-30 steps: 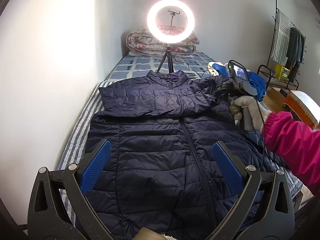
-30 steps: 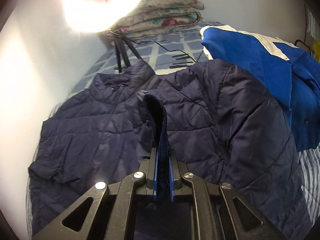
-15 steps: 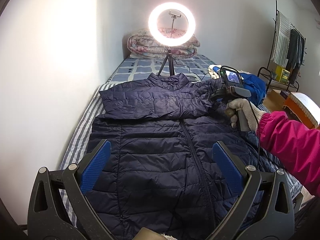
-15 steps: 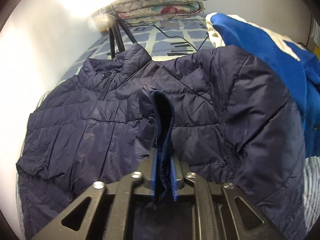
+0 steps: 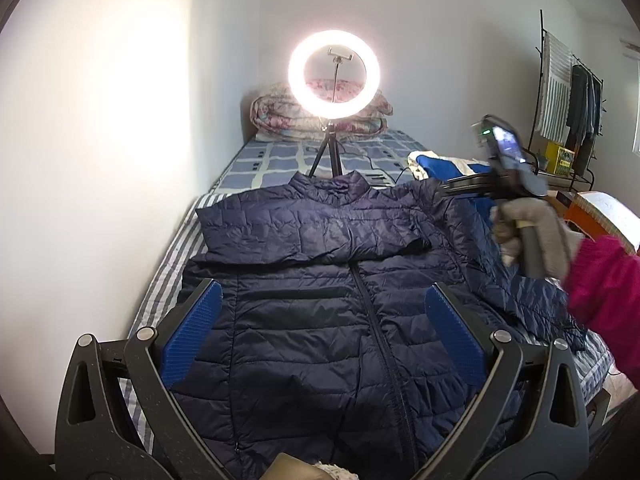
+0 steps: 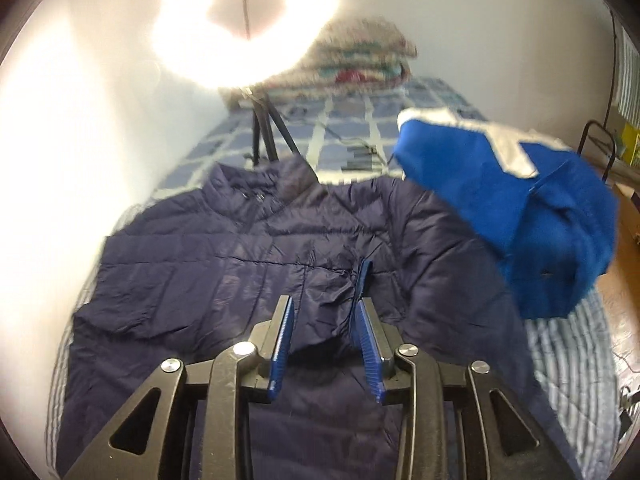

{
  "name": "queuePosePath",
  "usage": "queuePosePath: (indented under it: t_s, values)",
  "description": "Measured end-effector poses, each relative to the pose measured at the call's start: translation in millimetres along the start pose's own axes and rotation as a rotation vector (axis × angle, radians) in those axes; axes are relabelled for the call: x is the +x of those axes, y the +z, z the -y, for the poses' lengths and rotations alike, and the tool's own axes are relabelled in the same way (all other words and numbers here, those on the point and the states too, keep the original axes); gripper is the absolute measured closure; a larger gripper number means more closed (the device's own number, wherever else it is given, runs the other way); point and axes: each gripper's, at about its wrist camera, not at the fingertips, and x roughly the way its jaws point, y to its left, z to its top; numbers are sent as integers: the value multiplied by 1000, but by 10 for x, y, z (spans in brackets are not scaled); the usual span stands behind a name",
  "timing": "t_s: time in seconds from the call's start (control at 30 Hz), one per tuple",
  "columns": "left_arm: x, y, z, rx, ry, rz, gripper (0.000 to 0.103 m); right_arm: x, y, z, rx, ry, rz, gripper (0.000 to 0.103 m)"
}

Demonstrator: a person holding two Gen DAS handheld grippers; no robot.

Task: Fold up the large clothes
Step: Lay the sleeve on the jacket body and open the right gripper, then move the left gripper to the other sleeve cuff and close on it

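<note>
A navy quilted puffer jacket (image 5: 320,300) lies front up on the bed, zipper down the middle. One sleeve is folded across the chest (image 5: 304,228). The jacket also fills the right wrist view (image 6: 248,264). My left gripper (image 5: 320,324) is open and empty, hovering over the jacket's lower half. My right gripper (image 6: 326,328) is open above the jacket's right shoulder; the sleeve cuff (image 6: 362,280) lies just off its right finger, not pinched. In the left wrist view the right gripper (image 5: 444,192) is held by a gloved hand at the jacket's right side.
A ring light on a tripod (image 5: 332,76) stands on the bed behind the collar. A blue and white garment (image 6: 508,208) lies at the right. Folded quilts (image 5: 320,120) sit at the bed head. A white wall runs along the left. A clothes rack (image 5: 568,92) stands far right.
My right gripper has opened and let go of the sleeve cuff, which dropped onto the jacket. It has also lifted and pulled back. The left gripper has hardly moved.
</note>
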Motion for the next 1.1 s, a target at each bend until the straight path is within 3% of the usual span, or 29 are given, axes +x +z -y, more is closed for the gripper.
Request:
queuePosePath:
  t_s: [0.3, 0.63, 0.77, 0.83, 0.93, 1.1]
  values:
    - [-6, -31, 314, 71, -19, 11, 0, -1019, -261, 31, -29, -60, 65, 57]
    - [-35, -124, 776, 159, -84, 19, 0, -1978, -969, 332, -2, -145, 99, 48]
    - [-2, -209, 1067, 193, -179, -19, 0, -2169, -1289, 561, 39, -182, 85, 38]
    - [0, -283, 1282, 232, -226, -37, 0, -2240, -1468, 718, 51, -229, 70, 38]
    - [20, -405, 1643, 287, -323, -88, 1, -2314, -1638, 987, 95, -227, 37, 38]
    - [109, -597, 2256, 373, -441, -169, 12, -2443, -1839, 1401, 154, -264, 33, 38]
